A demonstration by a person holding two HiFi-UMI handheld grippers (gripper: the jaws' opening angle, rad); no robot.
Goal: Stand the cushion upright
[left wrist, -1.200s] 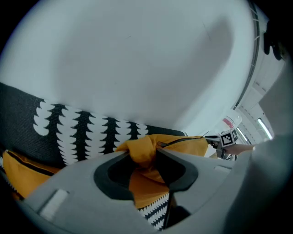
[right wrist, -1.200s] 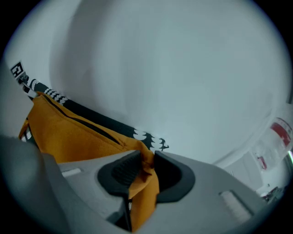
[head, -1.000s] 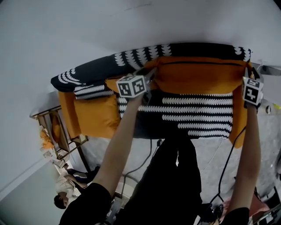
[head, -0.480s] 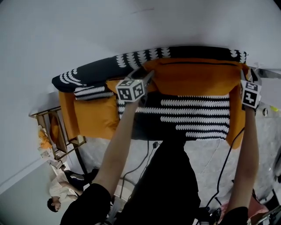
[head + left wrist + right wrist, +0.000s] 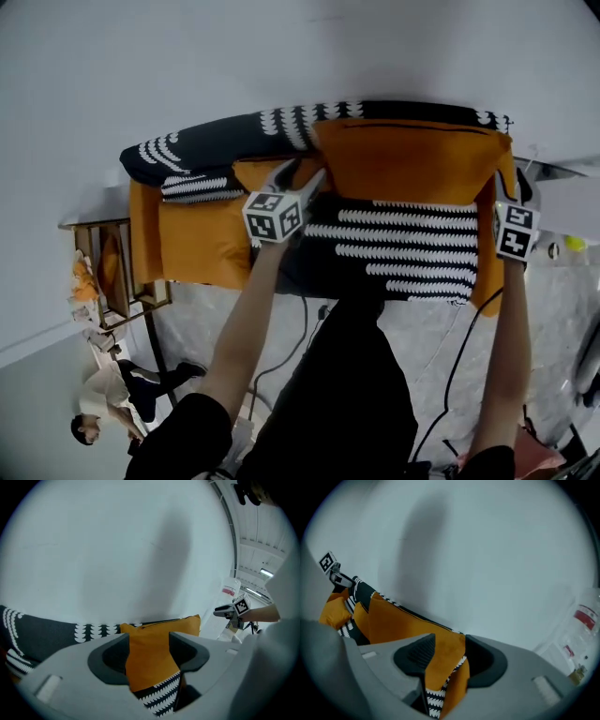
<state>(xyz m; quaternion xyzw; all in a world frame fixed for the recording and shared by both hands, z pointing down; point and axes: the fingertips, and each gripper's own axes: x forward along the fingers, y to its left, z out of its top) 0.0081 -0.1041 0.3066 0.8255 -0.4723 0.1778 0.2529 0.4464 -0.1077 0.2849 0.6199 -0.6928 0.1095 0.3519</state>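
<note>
The orange cushion [image 5: 412, 159] stands upright against the sofa's backrest [image 5: 216, 141], its zip edge on top. My left gripper [image 5: 302, 175] hangs just off its left edge. Its jaws have just been opening and are open, and the cushion [image 5: 150, 663] shows through the gap beyond the pads, untouched. My right gripper [image 5: 511, 192] sits off the cushion's right edge. Its jaws have also just been opening and are open, with the cushion's corner [image 5: 393, 620] seen past them. Each gripper shows in the other's view, the right gripper [image 5: 236, 609] and the left gripper [image 5: 333, 569].
The sofa seat [image 5: 403, 244] is black with white scallop rows. A second orange cushion [image 5: 202, 239] and a small patterned one [image 5: 192, 187] lie at its left end. A wooden rack [image 5: 103, 272] stands beside it, a person [image 5: 103, 403] sits on the floor, and cables [image 5: 459, 356] trail below.
Both grippers have come off the cushion's side edges and drawn back toward me, jaws wider. The cushion stays leaning on the backrest.
</note>
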